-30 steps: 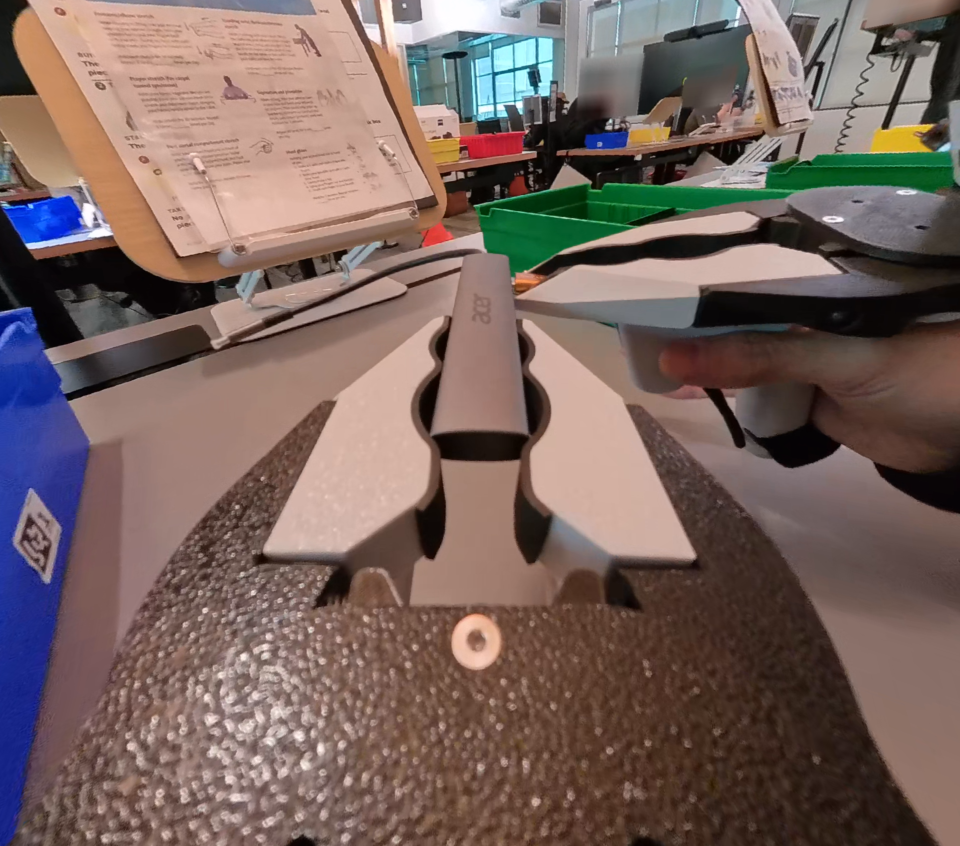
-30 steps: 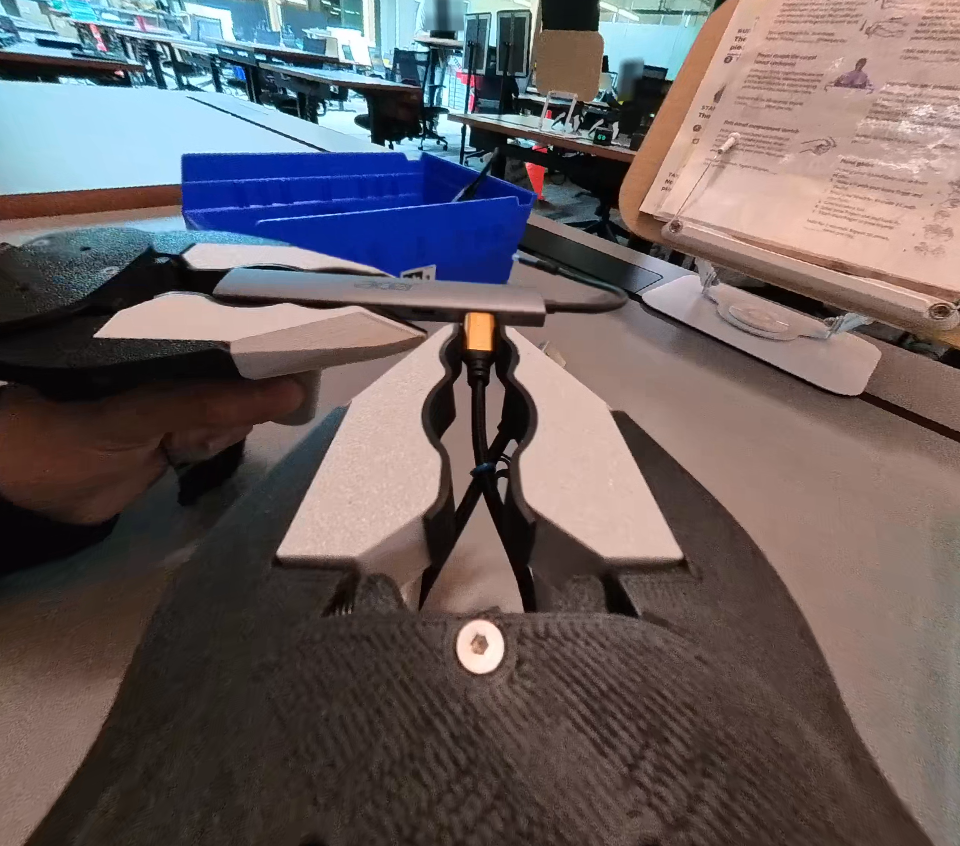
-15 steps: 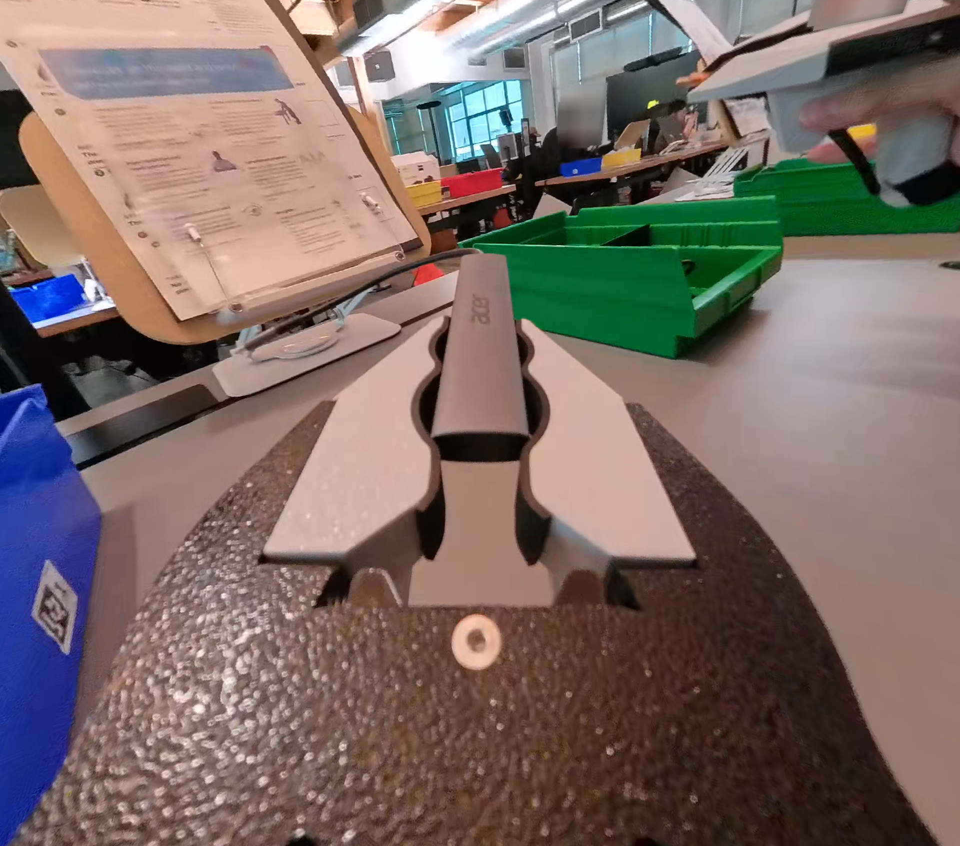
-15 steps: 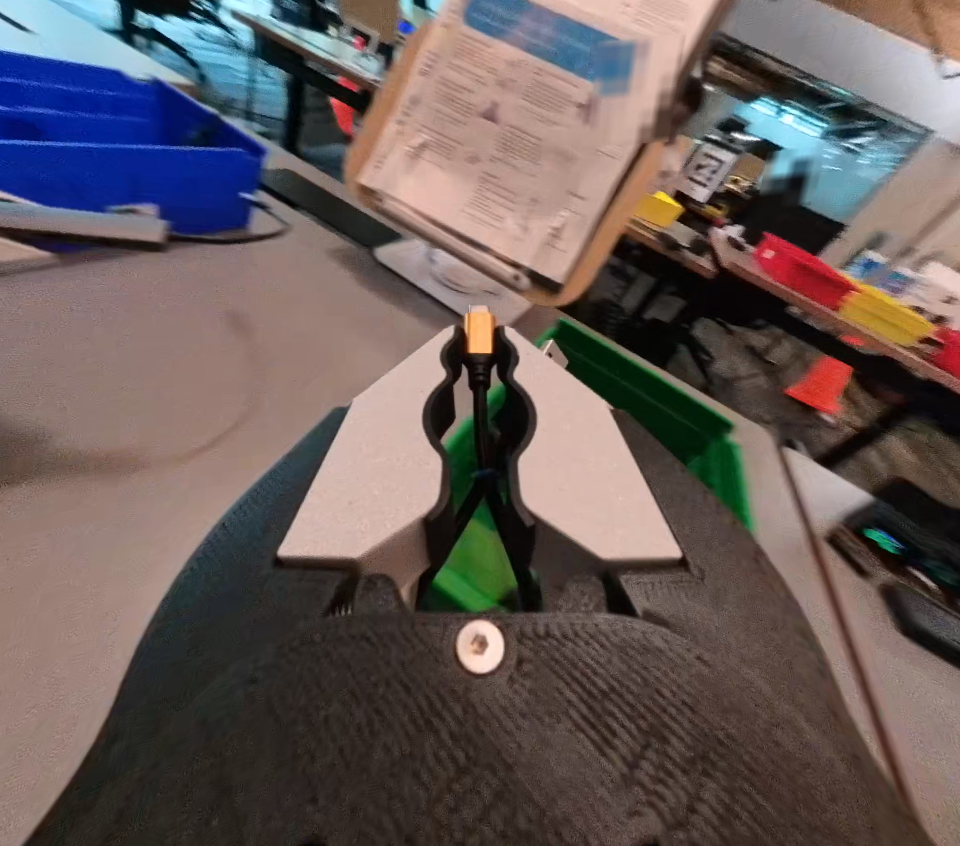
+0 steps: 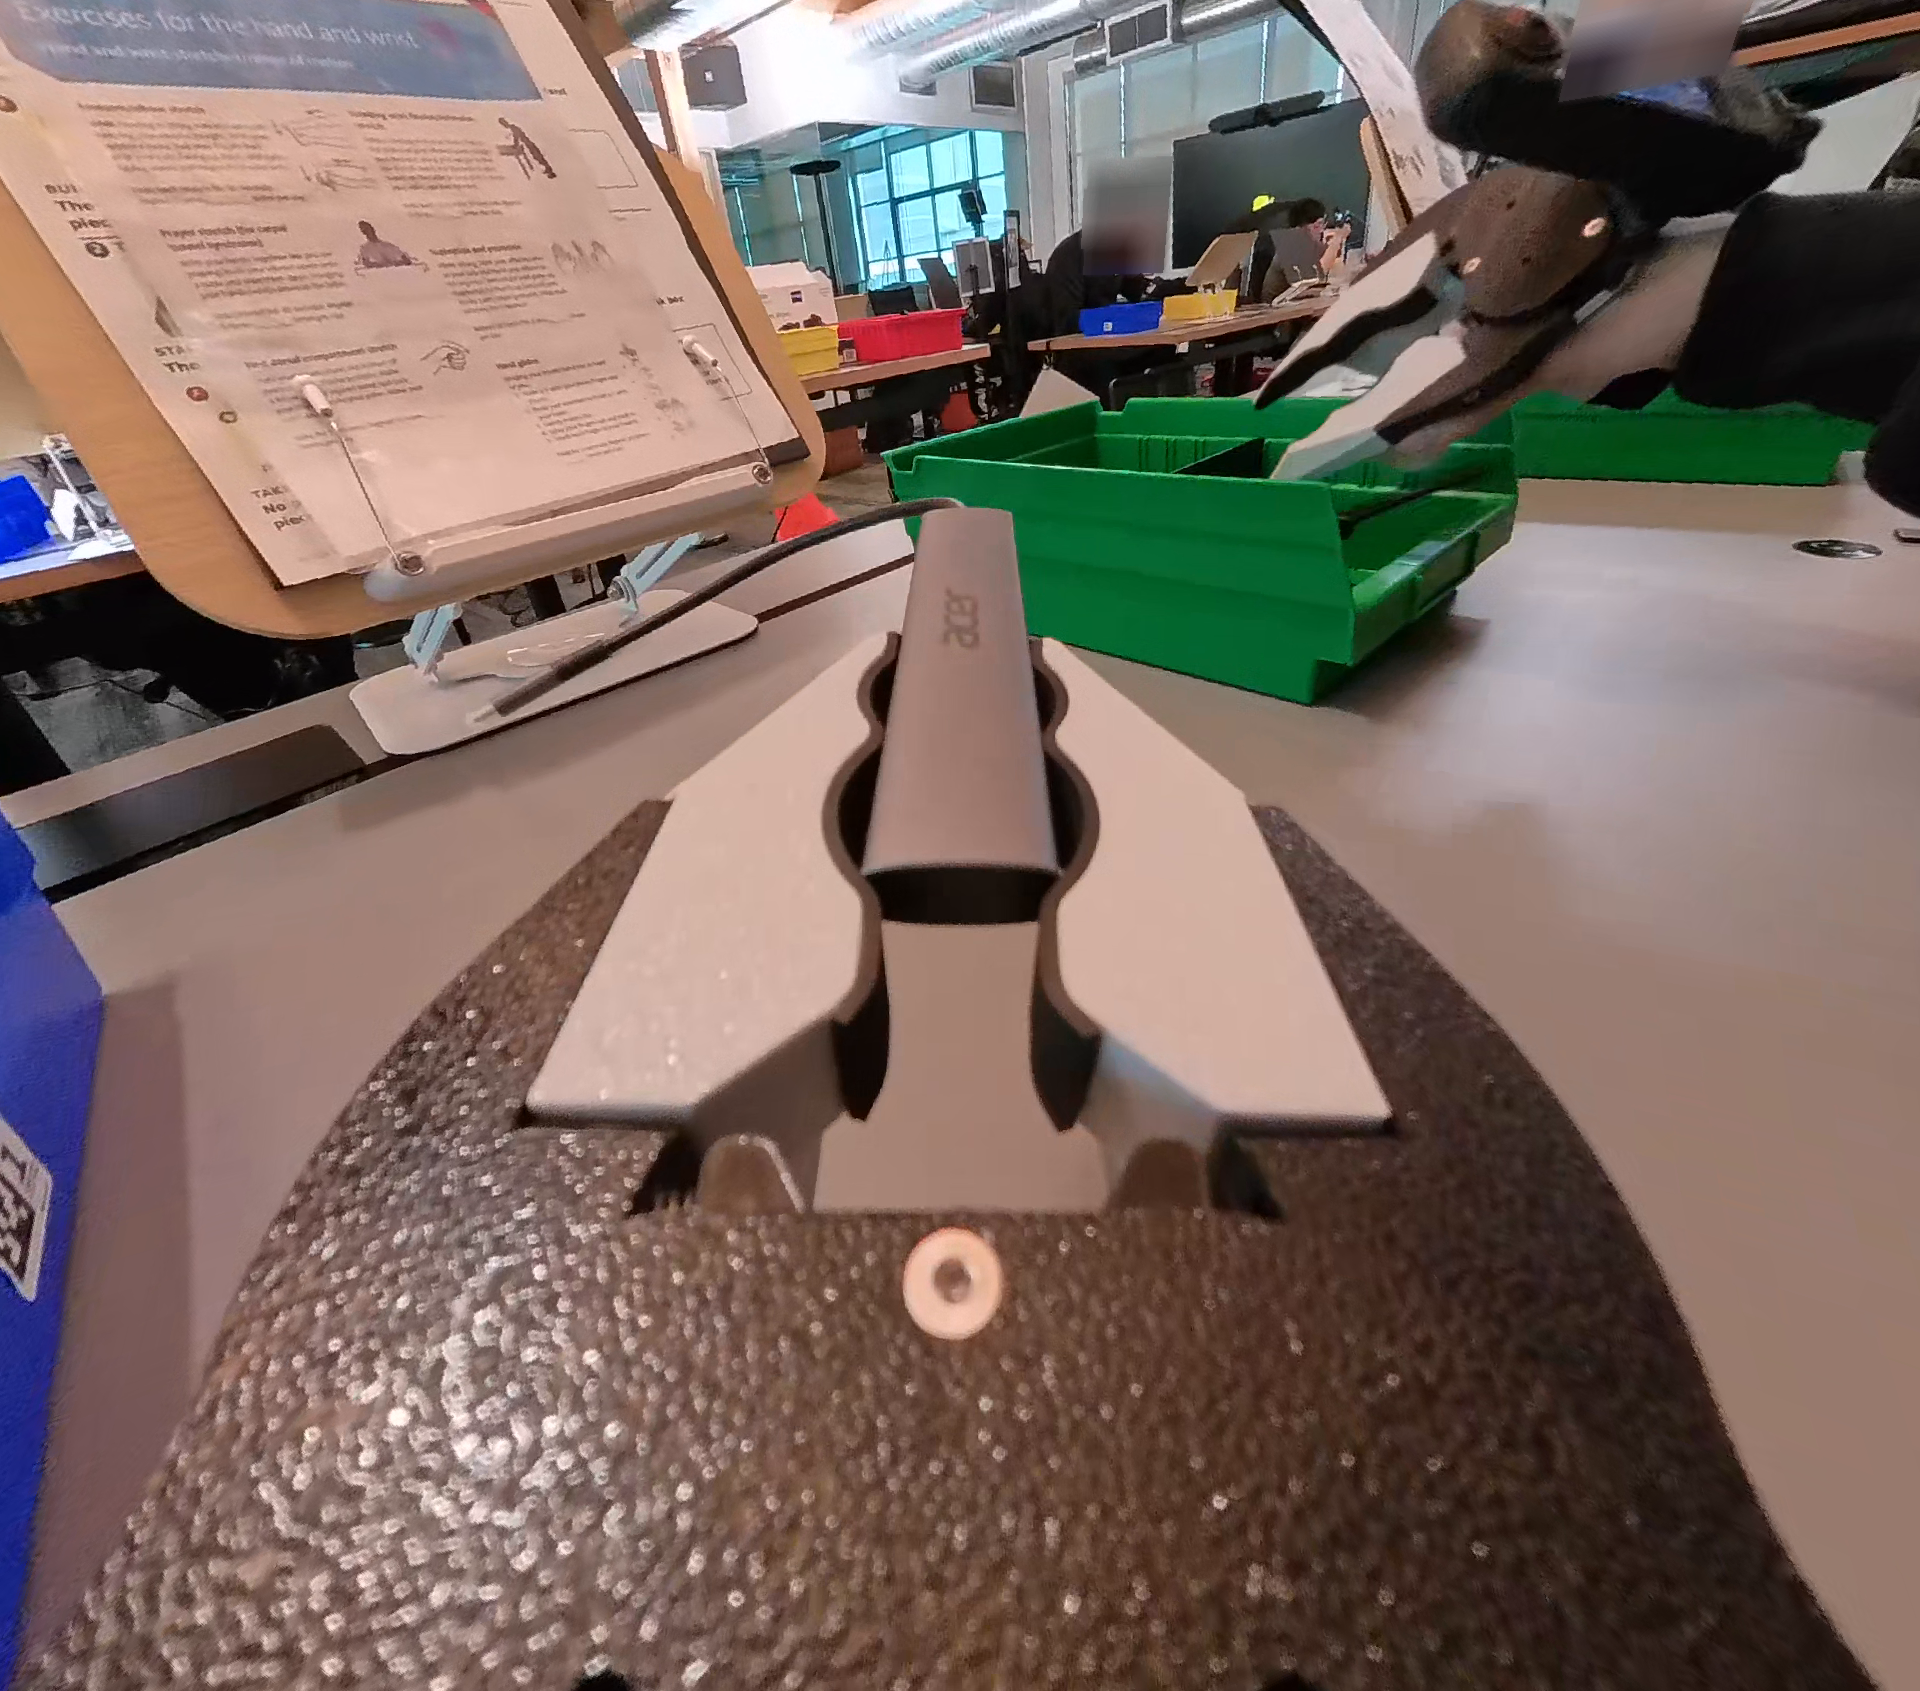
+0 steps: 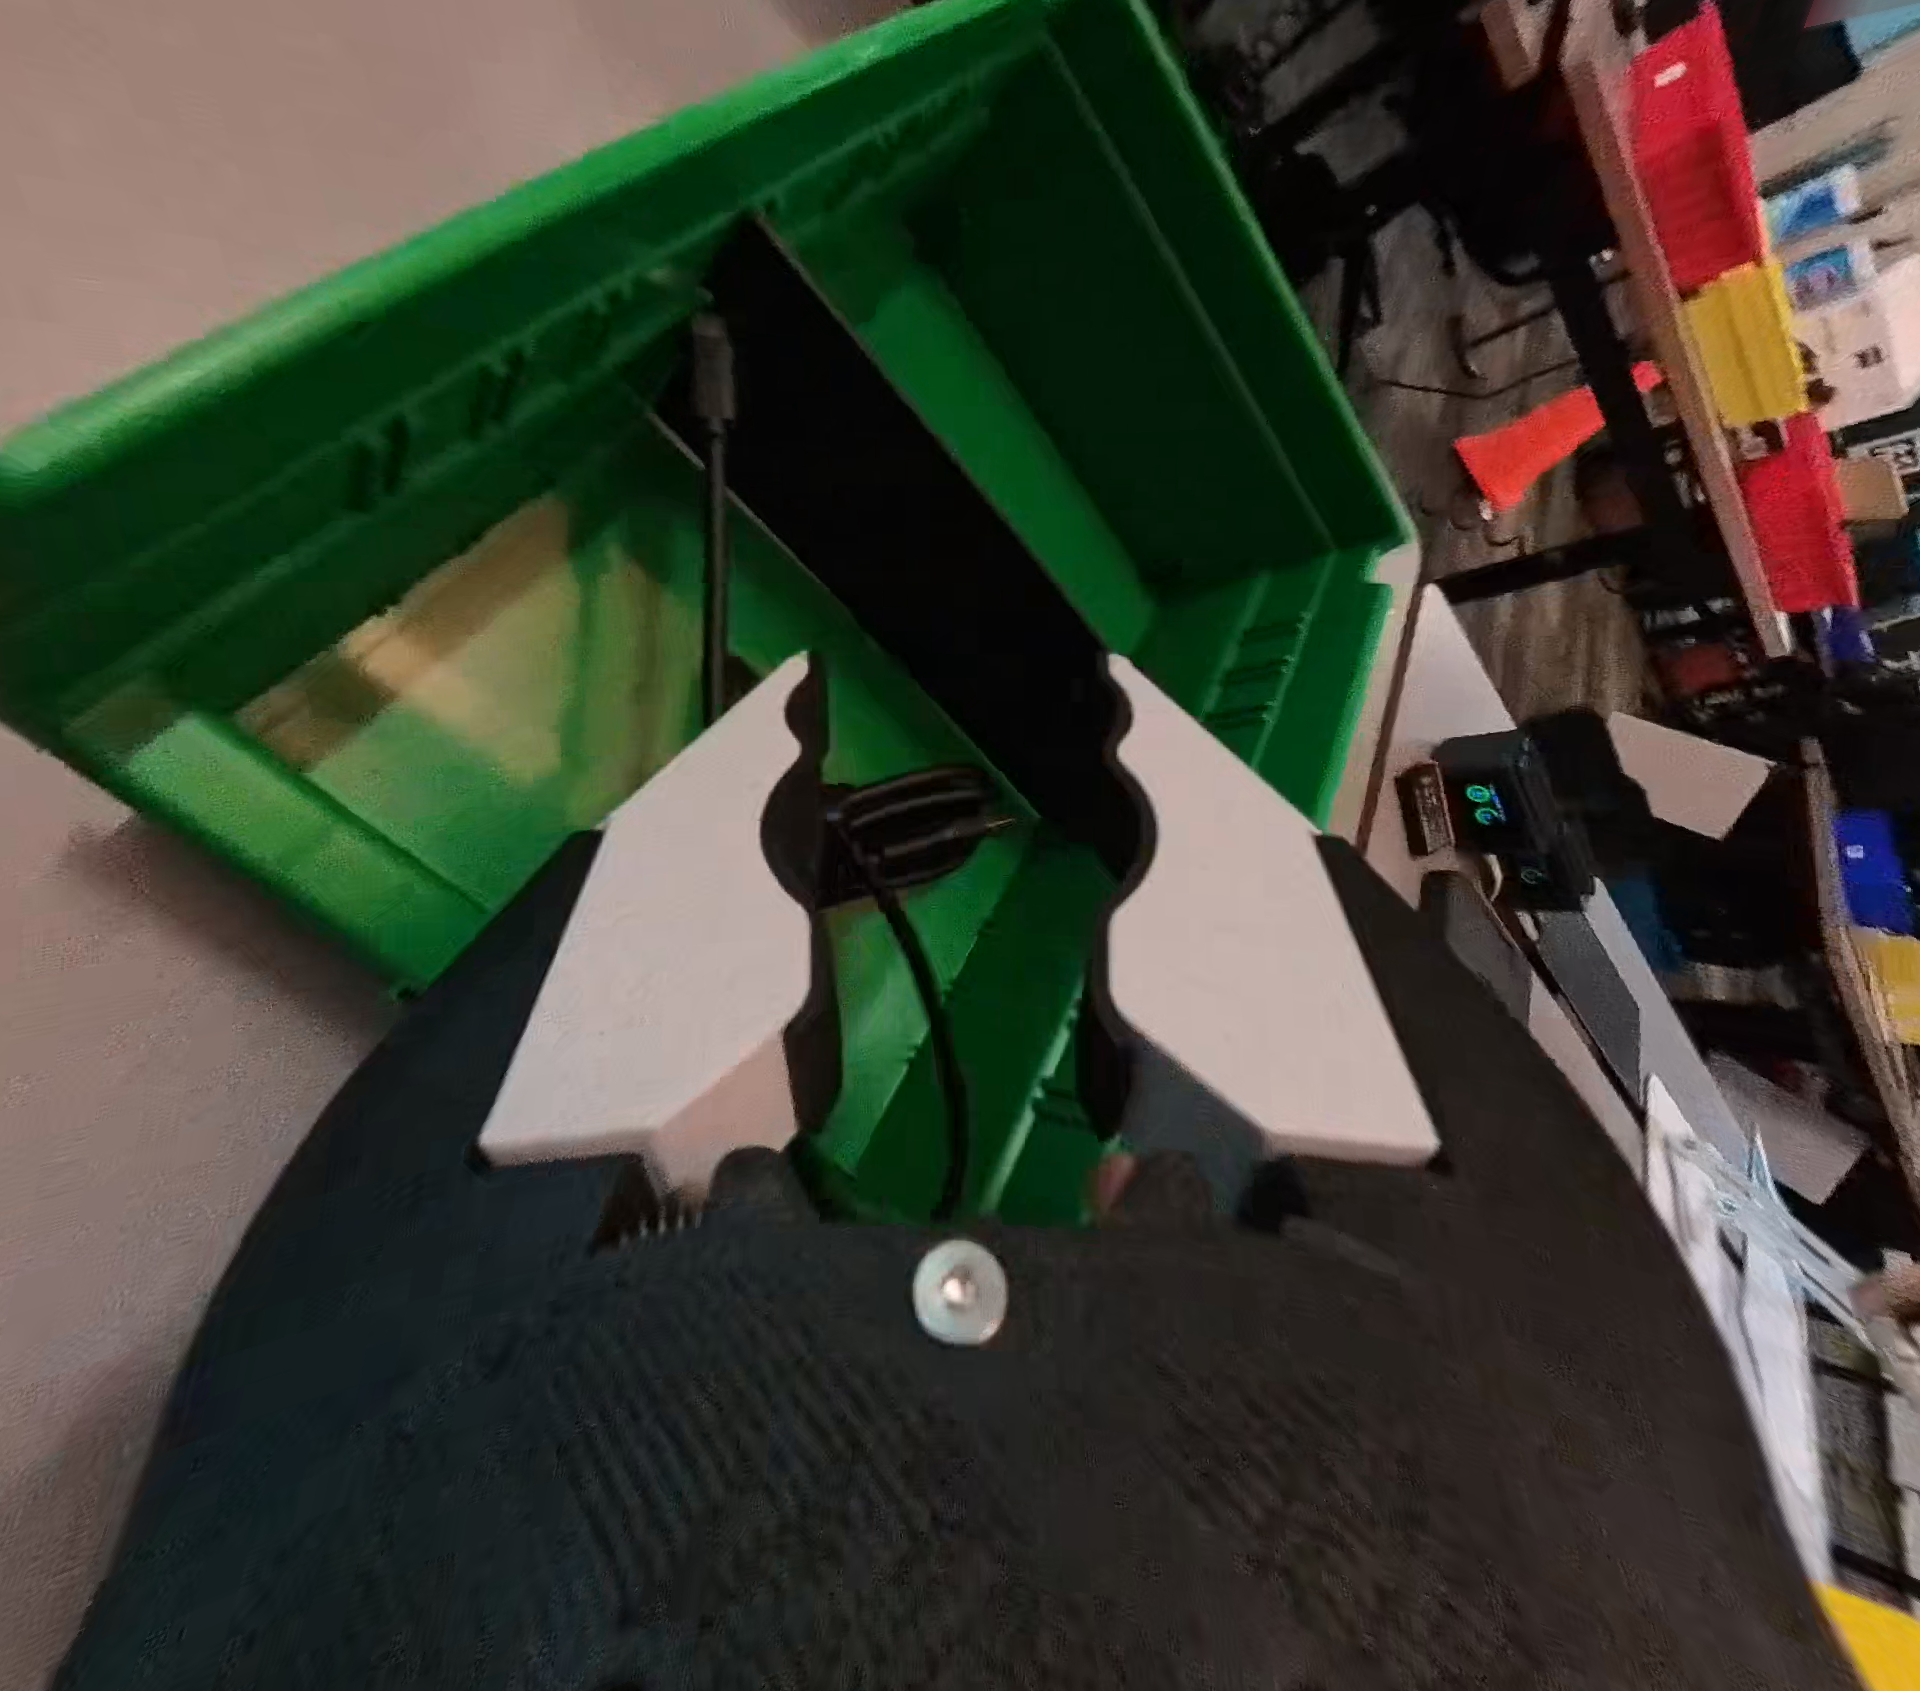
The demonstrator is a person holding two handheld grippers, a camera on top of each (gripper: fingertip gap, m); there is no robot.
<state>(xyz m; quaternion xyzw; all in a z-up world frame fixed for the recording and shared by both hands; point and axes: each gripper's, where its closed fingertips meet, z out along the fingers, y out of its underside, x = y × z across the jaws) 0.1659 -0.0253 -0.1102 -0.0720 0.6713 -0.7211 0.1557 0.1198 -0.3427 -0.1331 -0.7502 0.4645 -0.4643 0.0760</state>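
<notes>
A blue bin [image 5: 42, 1122] sits hard against my left gripper's [image 5: 961, 654] left flank, so I have almost no room to swing that way. Ahead and left is a tilted paper stand [image 5: 312, 239]; its overhanging lower edge and flat foot are the nearest things forward. The left gripper is clamped on a grey hub [image 5: 956, 758], gripped at its rear end, with most of its length sticking out past my fingertips. A hold like this wants an even squeeze and a level wrist, I judge, because the overhang can lever the hub loose. Its lead [image 5: 727, 581] runs forward-left onto the stand's foot, and there it could drag.

Ahead and right is a green bin [image 5: 1195, 592], with bare table [image 5: 1558, 810] between it and me — my open room.

My right gripper [image 6: 956, 685] hangs tilted over that bin [image 6: 520, 311], fingers apart and holding nothing. A black cable [image 6: 914, 820] shows in the gap between them, its coiled part below me and one plug end farther ahead by the divider [image 6: 883, 498]. The blur hides whether it rests on the floor. The divider and near rim are the edges to mind — upward is free. To the right, past the table edge, sits a small lit device [image 6: 1496, 810].
</notes>
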